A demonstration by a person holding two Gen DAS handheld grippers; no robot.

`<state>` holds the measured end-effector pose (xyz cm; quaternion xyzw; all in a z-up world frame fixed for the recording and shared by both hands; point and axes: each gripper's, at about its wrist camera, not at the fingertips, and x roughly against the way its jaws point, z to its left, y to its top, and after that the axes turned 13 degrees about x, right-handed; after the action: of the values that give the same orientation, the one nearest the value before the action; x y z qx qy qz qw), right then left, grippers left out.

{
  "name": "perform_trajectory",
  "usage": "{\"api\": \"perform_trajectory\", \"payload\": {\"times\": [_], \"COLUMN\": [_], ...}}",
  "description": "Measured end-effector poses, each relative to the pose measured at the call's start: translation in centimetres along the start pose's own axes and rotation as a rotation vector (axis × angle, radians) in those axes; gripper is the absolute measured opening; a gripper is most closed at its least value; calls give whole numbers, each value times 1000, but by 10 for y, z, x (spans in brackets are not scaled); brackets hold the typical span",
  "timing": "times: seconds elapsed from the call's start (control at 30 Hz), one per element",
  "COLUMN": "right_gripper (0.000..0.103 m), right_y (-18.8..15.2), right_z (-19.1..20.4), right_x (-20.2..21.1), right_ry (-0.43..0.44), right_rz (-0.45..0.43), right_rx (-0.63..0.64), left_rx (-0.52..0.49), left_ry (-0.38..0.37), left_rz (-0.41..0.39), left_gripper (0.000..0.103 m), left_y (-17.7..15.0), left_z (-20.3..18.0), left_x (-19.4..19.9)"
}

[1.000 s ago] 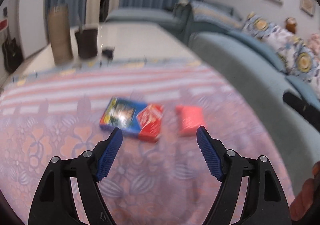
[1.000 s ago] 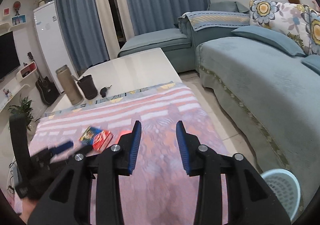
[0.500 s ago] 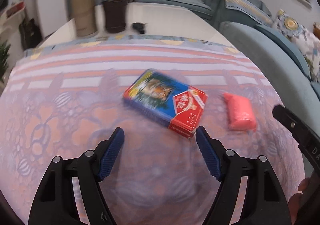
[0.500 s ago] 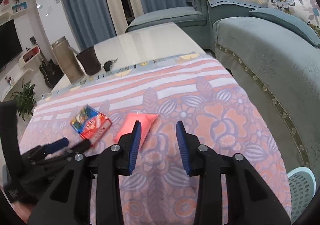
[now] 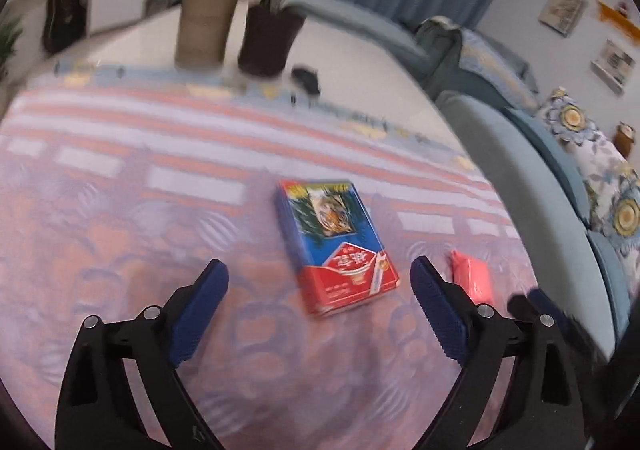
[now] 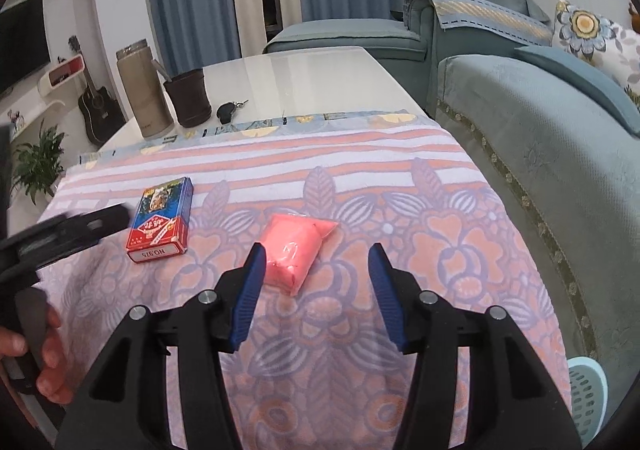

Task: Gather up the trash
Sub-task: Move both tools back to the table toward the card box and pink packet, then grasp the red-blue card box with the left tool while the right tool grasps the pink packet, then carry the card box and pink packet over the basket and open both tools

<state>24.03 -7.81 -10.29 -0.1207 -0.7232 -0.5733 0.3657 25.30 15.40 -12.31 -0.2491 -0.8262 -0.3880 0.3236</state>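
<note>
With both jaws just widened and empty, lower the spread left tool (image 5: pixel 318 274) squarely astride the blue-and-red cardboard card box (image 5: pixel 335 244) at frame centre, and the half-spread right tool (image 6: pixel 316 264) around the pink plastic pouch (image 6: pixel 295 252) on the desk's flowered cloth (image 6: pixel 440 250).

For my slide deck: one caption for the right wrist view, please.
Open right gripper poised over a pink plastic packet on a floral tablecloth, a blue-and-red card box alongside.

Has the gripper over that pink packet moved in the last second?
Yes. The right gripper has closed in on the pink packet lying on the tablecloth; its jaws have just been opening.
</note>
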Motion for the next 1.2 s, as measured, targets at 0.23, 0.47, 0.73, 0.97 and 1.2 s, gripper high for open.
{"api": "perform_trajectory", "payload": {"times": [0.23,0.47,0.73,0.97,1.2], "right_gripper": [58,59,75,58,33], "right_y": [-3,1,12,19,11], "right_z": [-3,2,4,11,36], "right_x": [4,-2,-45,-60,-34], "right_ry": [-28,4,87,40,36], "right_rz": [-14,28,175,211,151], "right_rx": [-31,-16,-97,-94,30], "left_rx": [-59,-148,-90,-78,-127], "left_ry": [125,179,33,2,-45], "left_rz": [-32,-50,-37,-25,-29], "left_gripper": [89,62,58,58,58], "left_y": [-7,-12,-25,-25,-46], "left_z": [-34,-33,6,8,1], "left_x": [-30,-27,9,11,33]}}
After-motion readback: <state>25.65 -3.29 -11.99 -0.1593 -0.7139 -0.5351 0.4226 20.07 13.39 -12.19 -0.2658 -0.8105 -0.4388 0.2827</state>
